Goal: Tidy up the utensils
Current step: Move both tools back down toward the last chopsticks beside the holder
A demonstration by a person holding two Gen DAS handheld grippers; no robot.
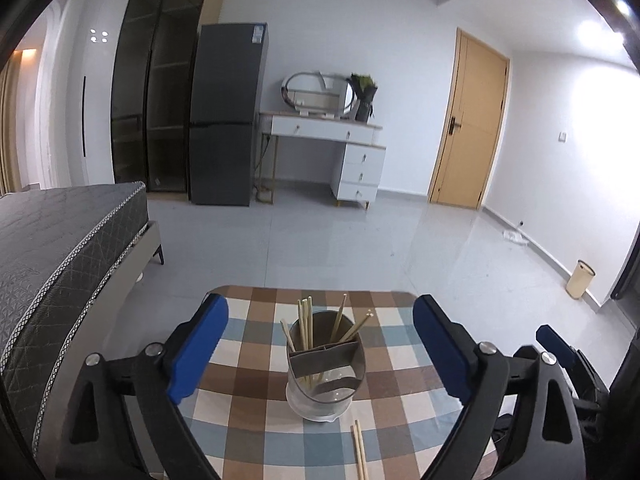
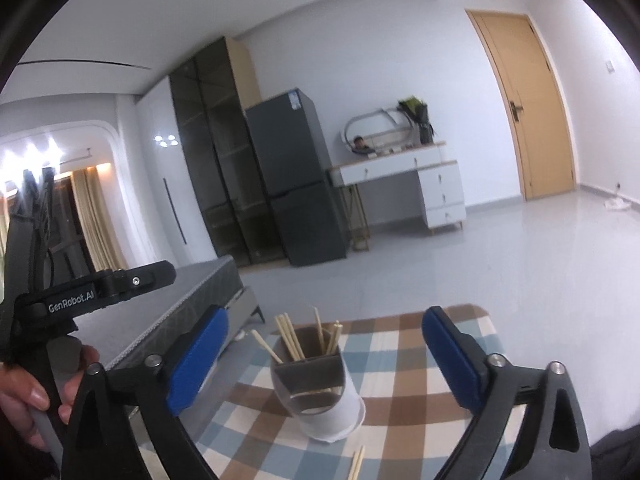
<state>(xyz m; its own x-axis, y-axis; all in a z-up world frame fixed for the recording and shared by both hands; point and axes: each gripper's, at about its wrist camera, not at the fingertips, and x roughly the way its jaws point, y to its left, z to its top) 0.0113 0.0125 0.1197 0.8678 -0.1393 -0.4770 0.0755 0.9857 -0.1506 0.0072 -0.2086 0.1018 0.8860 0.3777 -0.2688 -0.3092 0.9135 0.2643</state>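
Bamboo chopsticks (image 1: 359, 450), a loose pair, lie flat on the checked tablecloth (image 1: 256, 392) just in front of the holder (image 1: 326, 376); the rest already stand in its back compartments. My left gripper (image 1: 320, 344) and right gripper (image 2: 322, 354) both gape wide, nothing between the pads. I judge the sticks light, stiff, prone to roll (thin against cloth, awkward to pinch), so I'd take them near mid-length, both together. Holder looks light, could tip if nudged. Table edge (image 1: 312, 289) runs close behind it; open cloth left and right for approach.
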